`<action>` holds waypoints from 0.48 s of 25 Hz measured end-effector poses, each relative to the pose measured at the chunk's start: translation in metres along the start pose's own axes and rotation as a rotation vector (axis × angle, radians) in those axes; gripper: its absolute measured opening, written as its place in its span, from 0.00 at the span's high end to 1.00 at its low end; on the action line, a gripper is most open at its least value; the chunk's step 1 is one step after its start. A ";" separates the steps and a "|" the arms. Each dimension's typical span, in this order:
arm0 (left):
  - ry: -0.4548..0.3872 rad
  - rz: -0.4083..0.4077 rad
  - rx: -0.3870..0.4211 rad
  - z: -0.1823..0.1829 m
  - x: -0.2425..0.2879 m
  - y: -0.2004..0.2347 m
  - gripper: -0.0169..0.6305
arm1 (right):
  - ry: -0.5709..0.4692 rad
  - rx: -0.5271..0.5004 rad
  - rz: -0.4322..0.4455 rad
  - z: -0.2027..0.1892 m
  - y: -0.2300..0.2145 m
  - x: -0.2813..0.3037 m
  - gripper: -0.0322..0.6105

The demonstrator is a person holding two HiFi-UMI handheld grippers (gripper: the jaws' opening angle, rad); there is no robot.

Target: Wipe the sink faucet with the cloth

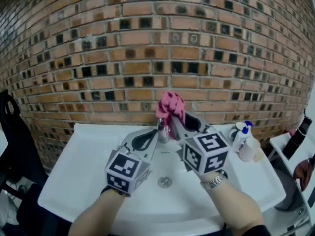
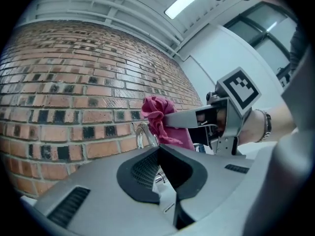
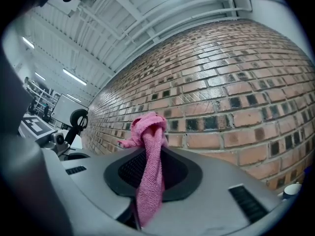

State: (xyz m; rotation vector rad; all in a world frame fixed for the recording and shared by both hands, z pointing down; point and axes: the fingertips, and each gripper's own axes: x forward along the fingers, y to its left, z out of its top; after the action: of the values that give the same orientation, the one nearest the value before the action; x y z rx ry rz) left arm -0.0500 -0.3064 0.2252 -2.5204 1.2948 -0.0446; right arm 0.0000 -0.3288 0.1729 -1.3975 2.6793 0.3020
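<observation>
The cloth (image 1: pixel 171 104) hovered at the faucet (image 1: pixel 164 135)
Clamped in the right tongs (image 1: pixel 173 118); left tongs (image 1: pixel 158 131) were closed, empty — seemingly beside it.

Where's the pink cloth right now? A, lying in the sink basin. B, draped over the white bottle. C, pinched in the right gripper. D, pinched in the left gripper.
C: the right gripper view shows the pink cloth pinched between the jaws of the right gripper, bunched up past their tips.
</observation>
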 end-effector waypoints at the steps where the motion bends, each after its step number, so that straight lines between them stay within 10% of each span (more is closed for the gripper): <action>1: 0.005 0.000 0.007 0.000 0.002 0.002 0.96 | 0.000 0.000 -0.001 0.000 -0.002 0.003 0.84; 12: 0.014 0.007 -0.016 -0.007 0.008 0.016 0.96 | 0.005 -0.012 -0.019 0.000 -0.020 0.025 0.84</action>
State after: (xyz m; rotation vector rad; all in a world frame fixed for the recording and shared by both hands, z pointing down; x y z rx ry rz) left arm -0.0596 -0.3232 0.2265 -2.5335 1.3144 -0.0499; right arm 0.0022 -0.3605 0.1652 -1.4282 2.6713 0.3138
